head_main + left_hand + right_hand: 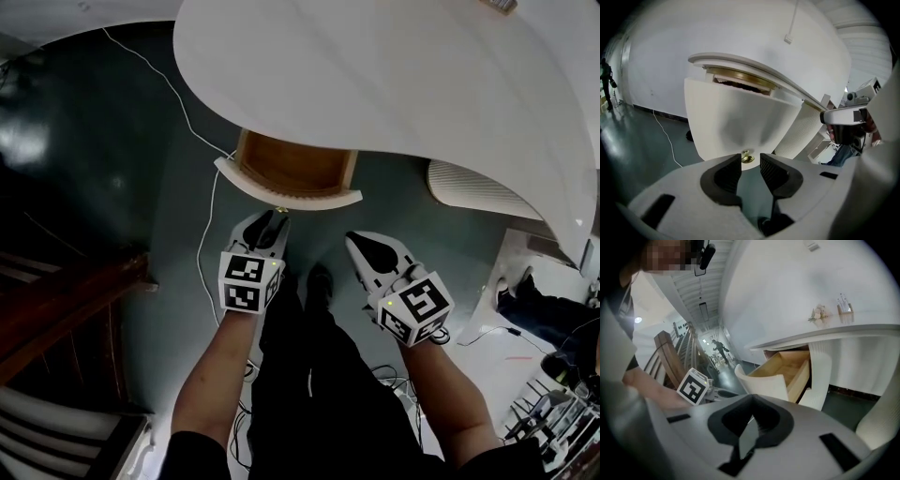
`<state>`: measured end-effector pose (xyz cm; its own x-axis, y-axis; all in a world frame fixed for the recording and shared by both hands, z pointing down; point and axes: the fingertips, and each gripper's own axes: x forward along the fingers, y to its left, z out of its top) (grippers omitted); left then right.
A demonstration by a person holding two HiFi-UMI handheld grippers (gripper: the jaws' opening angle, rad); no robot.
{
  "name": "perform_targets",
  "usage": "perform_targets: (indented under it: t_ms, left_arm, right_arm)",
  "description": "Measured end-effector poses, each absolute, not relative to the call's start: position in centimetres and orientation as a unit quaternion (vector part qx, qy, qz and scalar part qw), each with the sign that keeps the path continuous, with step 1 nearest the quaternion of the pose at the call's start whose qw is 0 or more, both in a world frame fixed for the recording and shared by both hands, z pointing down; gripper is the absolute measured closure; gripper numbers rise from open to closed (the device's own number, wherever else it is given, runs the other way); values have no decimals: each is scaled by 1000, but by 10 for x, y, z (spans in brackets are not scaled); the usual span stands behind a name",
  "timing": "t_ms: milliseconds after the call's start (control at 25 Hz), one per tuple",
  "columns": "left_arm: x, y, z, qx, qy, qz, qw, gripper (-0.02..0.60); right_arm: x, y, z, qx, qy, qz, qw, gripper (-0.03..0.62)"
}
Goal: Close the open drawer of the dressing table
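Left gripper (751, 161) is held released, jaws apart, with the brass knob (747, 157) just ahead of its tips, probably lined up to push the open drawer (291, 169) in. Right gripper (751, 401) is clenched, empty, beside it.

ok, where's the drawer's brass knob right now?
Left gripper view, low centre: the brass knob sits at the bottom edge of the white drawer front, just beyond the tips of the left gripper, whose jaws stand open, not gripping it.

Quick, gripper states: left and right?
Left gripper: jaws open, empty; small brass drawer knob just ahead of their tips.
Right gripper: jaws closed, empty.
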<state>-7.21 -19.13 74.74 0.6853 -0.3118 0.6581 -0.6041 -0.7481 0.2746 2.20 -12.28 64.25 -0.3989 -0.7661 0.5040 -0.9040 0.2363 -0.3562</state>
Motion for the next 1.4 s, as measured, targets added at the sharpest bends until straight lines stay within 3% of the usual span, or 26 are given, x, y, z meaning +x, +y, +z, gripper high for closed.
perform_targets:
  t_ms: [560, 1400]
  left_arm:
    - [-60, -201, 766, 882, -249, 328, 229, 468]
    - [-10, -265, 764, 909, -238, 274, 205, 467]
  right_arm:
    - [28, -124, 654, 555, -766, 309, 97, 589]
    - [62, -140, 670, 585, -742, 318, 77, 589]
